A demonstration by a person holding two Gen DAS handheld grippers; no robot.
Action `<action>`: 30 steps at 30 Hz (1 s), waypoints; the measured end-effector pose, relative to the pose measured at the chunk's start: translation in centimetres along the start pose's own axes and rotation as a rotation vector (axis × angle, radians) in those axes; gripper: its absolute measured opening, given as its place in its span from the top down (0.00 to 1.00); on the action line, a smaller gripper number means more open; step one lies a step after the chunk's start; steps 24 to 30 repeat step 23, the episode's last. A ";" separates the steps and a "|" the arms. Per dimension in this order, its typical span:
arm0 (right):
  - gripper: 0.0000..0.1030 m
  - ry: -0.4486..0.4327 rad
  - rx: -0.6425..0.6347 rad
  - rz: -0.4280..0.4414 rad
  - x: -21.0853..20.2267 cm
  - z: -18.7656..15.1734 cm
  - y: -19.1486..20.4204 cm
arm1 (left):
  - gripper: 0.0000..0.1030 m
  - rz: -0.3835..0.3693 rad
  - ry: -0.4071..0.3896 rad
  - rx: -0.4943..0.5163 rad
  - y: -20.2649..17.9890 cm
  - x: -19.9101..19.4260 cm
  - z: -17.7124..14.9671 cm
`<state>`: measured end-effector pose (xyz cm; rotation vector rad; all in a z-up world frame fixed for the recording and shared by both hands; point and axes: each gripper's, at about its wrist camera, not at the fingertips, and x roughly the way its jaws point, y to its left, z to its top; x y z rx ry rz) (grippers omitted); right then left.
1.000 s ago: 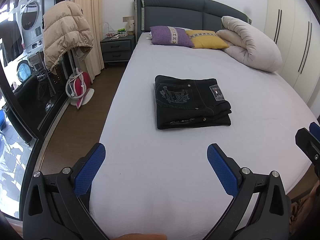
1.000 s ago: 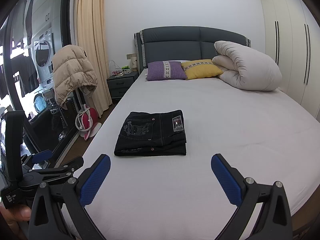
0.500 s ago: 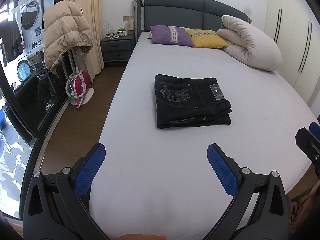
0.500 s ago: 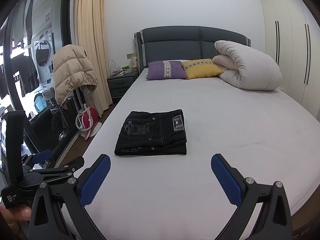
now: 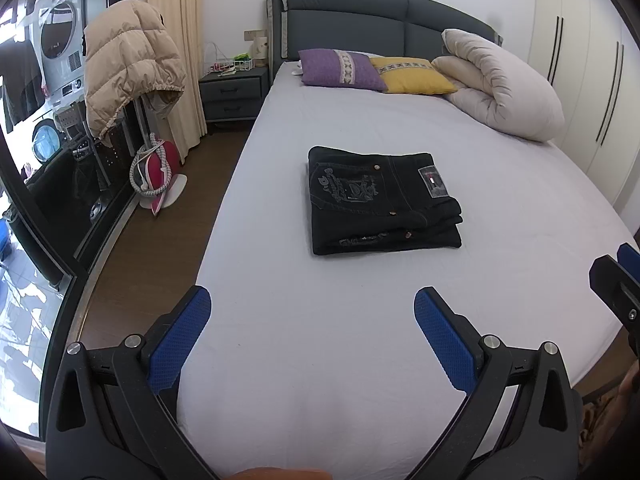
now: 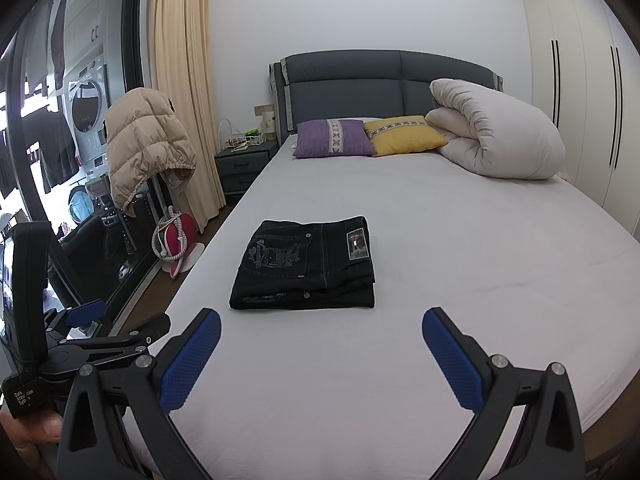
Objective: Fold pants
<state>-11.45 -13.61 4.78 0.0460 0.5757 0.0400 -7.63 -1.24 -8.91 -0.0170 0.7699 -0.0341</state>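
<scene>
Both grippers gaping, blue textured pads; pants [image 5: 382, 200] folded square.

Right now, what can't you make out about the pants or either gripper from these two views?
- Black pants: inner layers and underside hidden by the top fold, both views.
- Patch label: text too small.
- Right gripper in the left wrist view: cut off by the edge.
- Left gripper in the right wrist view: only one pad shows.

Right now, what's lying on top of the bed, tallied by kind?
Folded black pants: 1
Pillows: 2, purple pillow and yellow pillow
Rolled white duvet: 1
Total: 4
Both grippers, left gripper and right gripper, hover open, holding nothing.
</scene>
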 end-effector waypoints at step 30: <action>0.00 0.012 0.000 0.005 0.0 -0.7 0.1 | 0.00 0.014 0.016 0.011 0.5 0.8 0.1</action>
